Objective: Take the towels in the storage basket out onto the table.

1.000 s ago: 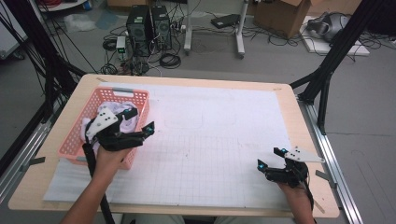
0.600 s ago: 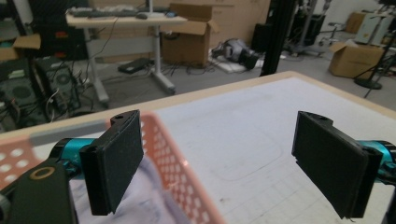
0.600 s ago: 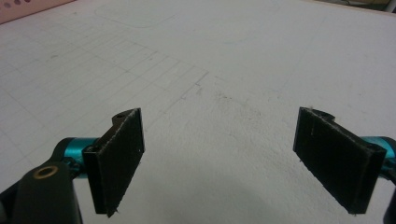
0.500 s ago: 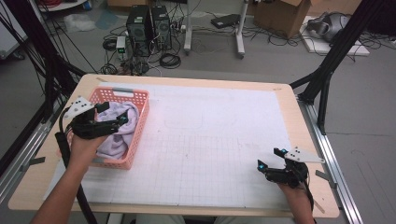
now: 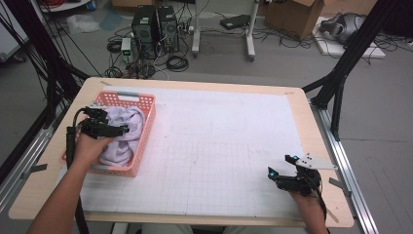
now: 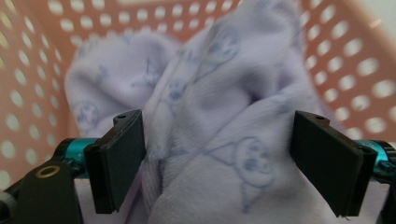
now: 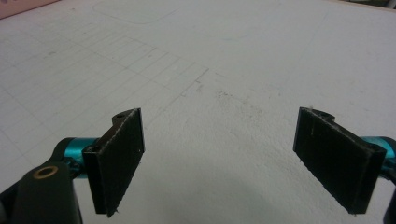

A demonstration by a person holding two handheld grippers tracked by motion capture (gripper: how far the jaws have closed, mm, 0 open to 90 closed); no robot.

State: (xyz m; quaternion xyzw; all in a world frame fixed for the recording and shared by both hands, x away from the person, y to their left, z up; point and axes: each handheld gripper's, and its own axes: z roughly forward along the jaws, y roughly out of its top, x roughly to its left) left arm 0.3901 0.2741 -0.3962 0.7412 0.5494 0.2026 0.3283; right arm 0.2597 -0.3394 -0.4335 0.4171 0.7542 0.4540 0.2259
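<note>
Left gripper (image 5: 124,129): it sat over the pink basket (image 5: 146,141) at the table's left side, held in the person's left hand (image 5: 90,148). Its jaws were spread wide, with a fold of the cloth standing between them; in the left gripper view (image 6: 217,163) the left jaw touched the fabric, and whether the right one did could not be told.

Cloth (image 5: 124,141): pale lilac with a faint printed pattern, it lay bunched inside the basket, heaped up toward the right wall. In the left gripper view (image 6: 205,140) it rose in soft folds in front of the perforated basket walls (image 6: 355,79).

Basket: it stood on the left part of the white gridded mat (image 5: 219,146), long side running away from the person.

Right gripper (image 5: 277,175): it rested low at the near right corner of the mat, well apart from the basket, pointing left. Its jaws were spread wide with nothing between them; the right gripper view (image 7: 217,163) showed bare gridded mat (image 7: 224,70) beneath.

Table (image 5: 302,97): light wood edge around the mat.
</note>
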